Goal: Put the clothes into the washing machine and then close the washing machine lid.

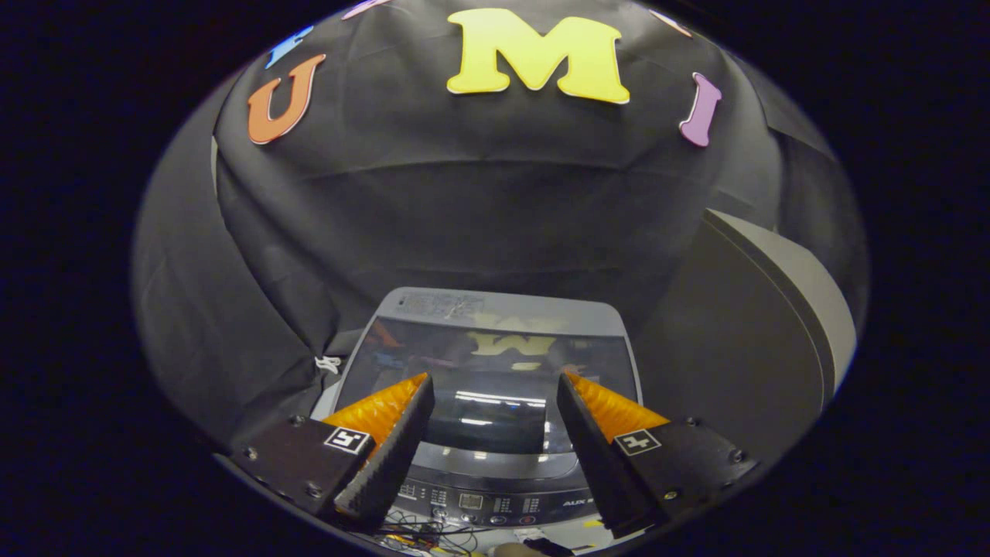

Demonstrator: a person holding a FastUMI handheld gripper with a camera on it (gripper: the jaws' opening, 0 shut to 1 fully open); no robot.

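The washing machine point(495, 305) stands below and ahead of me, a grey top-loader with a dark glossy glass lid point(487, 363) lying flat and closed over the tub. Its control panel point(495, 503) runs along the near edge, just under my fingers. My gripper point(495, 381) hovers above the lid with its fingers spread wide apart and nothing between them. I see no clothes in this view.
A large grey rounded object point(781, 325) stands right of the washer, close to it. Black cloth walls surround the machine behind and on the left. Some cables point(433, 534) lie near the front of the control panel. A small white cord point(329, 363) hangs at the washer's left.
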